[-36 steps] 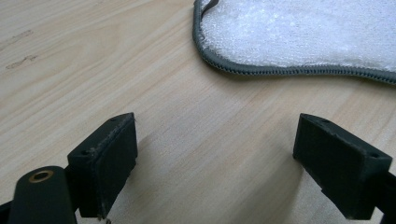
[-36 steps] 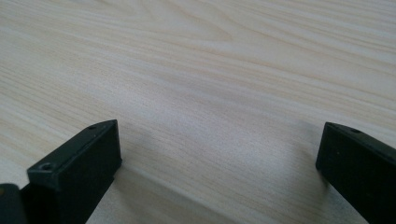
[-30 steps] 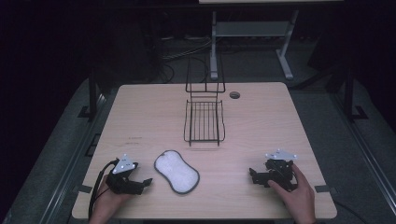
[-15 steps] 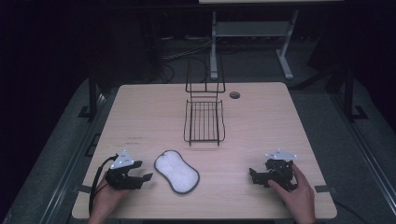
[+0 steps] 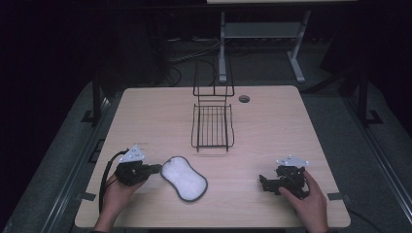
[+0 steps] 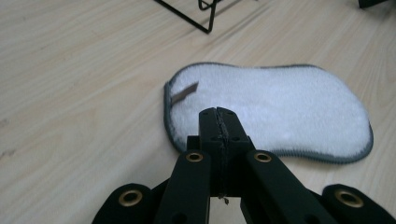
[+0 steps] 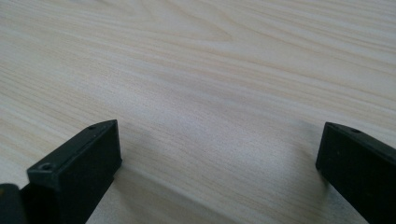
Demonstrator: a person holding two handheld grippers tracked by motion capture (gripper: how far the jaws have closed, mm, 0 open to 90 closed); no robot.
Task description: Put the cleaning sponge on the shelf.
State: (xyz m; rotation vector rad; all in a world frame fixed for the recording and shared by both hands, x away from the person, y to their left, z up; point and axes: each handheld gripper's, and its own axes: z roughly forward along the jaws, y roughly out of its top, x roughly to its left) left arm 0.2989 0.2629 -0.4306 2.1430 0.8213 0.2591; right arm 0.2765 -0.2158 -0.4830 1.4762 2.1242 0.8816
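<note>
1. the left tool (image 5: 154, 168) sits near the tabletop's (image 5: 272, 121) near left corner, held in the person's left hand (image 5: 119, 191). its jaws have just been closing and now meet tip to tip, with nothing between them.
2. in the left gripper view the closed tips hang over the near end of the white pad (image 6: 275, 109); whether they touch it cannot be told.
3. the white pad, grey-edged, lies flat near the tabletop's near edge, left of middle.
4. the right tool (image 5: 265, 183) sits near the near right corner, its jaws wide apart over bare wood.
5. a black wire rack (image 5: 212, 126) stands at mid-tabletop, toward the far edge.
</note>
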